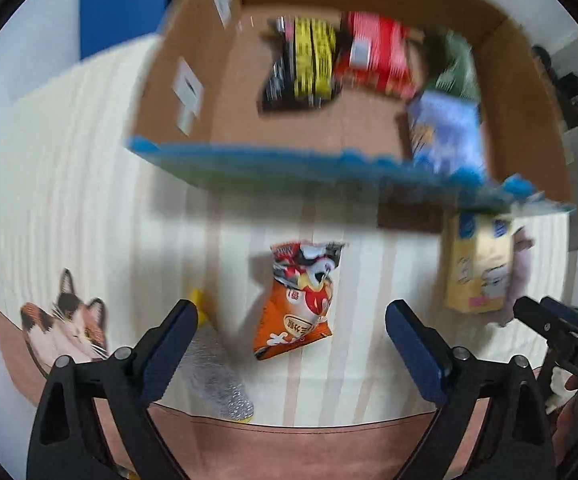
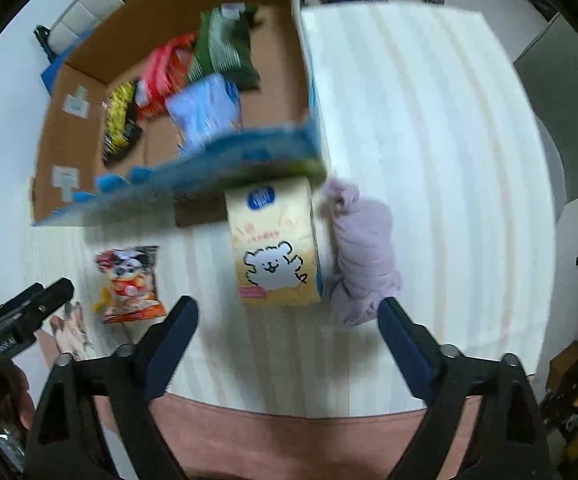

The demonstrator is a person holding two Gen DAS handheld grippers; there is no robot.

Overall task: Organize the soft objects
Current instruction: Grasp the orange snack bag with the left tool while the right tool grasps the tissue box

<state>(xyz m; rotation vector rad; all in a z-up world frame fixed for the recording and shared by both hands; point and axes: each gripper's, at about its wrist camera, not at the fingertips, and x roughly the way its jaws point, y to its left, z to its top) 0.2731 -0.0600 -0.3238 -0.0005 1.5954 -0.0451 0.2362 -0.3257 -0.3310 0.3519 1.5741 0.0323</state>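
An orange snack bag [image 1: 299,300] lies on the striped cloth in front of my open, empty left gripper [image 1: 291,322]; it also shows in the right wrist view [image 2: 131,286]. A yellow tissue pack [image 2: 275,248] with a white bear lies ahead of my open, empty right gripper [image 2: 287,318], with a rolled lilac cloth [image 2: 363,256] touching its right side. Both show at the right of the left wrist view, the pack [image 1: 477,266] and the cloth [image 1: 523,276]. Behind stands an open cardboard box [image 1: 193,60] holding several packets [image 1: 377,54]; the box also shows in the right wrist view [image 2: 77,144].
A silver and yellow packet [image 1: 217,380] lies by my left fingers. A cat picture [image 1: 67,328] is at the cloth's left corner. A blue board [image 1: 123,4] stands behind the box. The table's front edge is close below both grippers. Clutter lies on the floor at right [image 2: 577,380].
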